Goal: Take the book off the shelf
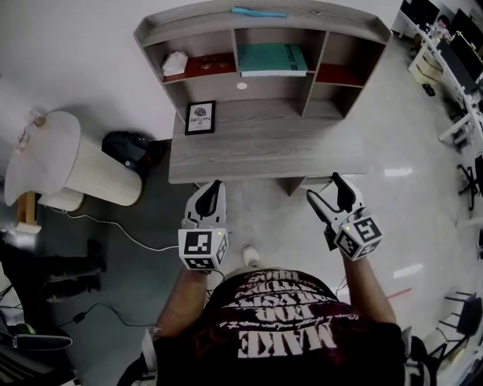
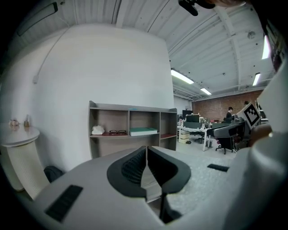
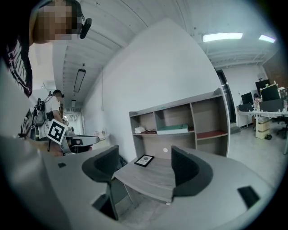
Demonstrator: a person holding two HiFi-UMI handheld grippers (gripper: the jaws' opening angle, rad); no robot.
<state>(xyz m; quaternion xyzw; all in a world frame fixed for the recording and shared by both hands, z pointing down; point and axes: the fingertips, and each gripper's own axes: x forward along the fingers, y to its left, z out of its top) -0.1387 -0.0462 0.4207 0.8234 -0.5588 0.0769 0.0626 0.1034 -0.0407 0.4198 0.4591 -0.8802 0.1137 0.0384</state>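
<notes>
"Both were empty: the left gripper [image 1: 213, 192] pinched shut, the right gripper [image 1: 324, 190] spread wide."

"And the book [image 1: 272, 59] lay flat in the shelf's [image 1: 226, 22] middle compartment, well away. A careless reach might have knocked a divider or shoved it deeper."

Black lettered T-shirt [image 1: 290, 320], grey left gripper [image 1: 214, 187], right gripper [image 1: 323, 187]

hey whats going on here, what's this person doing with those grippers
A person stands facing a desk, holding a gripper in each hand. The left gripper is shut and the right gripper is open. Both are empty, near the desk's front edge. The teal book lies flat in the middle compartment of the shelf, untouched.
</notes>
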